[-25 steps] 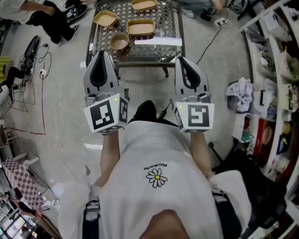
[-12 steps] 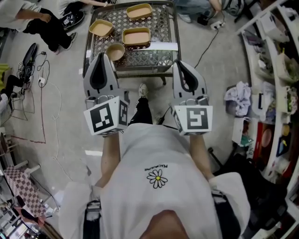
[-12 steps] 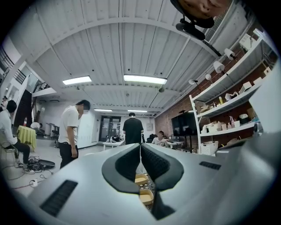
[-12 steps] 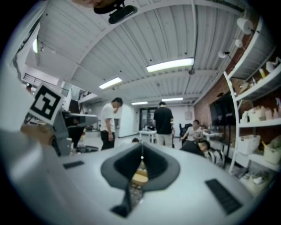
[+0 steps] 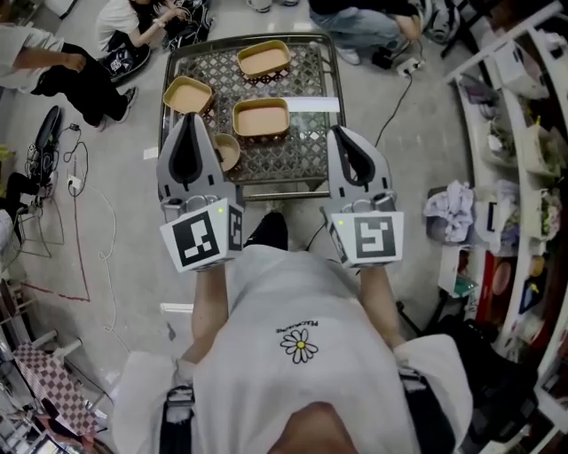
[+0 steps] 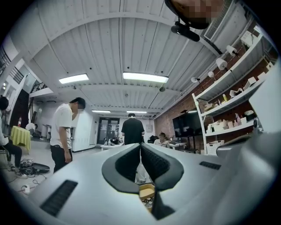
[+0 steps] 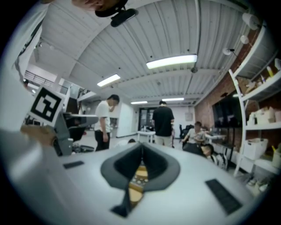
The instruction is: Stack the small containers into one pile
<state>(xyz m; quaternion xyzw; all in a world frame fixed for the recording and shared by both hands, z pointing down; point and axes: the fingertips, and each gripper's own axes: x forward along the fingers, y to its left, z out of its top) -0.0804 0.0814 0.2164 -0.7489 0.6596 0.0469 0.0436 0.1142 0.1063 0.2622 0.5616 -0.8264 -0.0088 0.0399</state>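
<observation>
Several small tan containers sit on a metal mesh table (image 5: 315,133) ahead of me: rectangular ones at the back (image 5: 264,58), the left (image 5: 188,93) and the middle (image 5: 261,119), and a round one (image 5: 229,152) partly hidden behind my left gripper (image 5: 192,121). That gripper is held level in front of my chest, shut and empty. My right gripper (image 5: 342,135) is beside it, also shut and empty, short of the table's near edge. In the left gripper view the jaws (image 6: 140,147) meet, and a tan container (image 6: 147,192) shows below them. The right gripper (image 7: 141,147) is shut too.
People sit on the floor beyond the table's far left (image 5: 53,62) and far side (image 5: 355,18). Cables (image 5: 75,186) trail over the floor at left. Shelves (image 5: 524,160) and a cloth heap (image 5: 451,197) line the right. Standing people (image 6: 131,132) show in both gripper views.
The table and its containers have come nearer and slid down in the head view. Both grippers stay shut and level, now reaching toward the table's near edge.
</observation>
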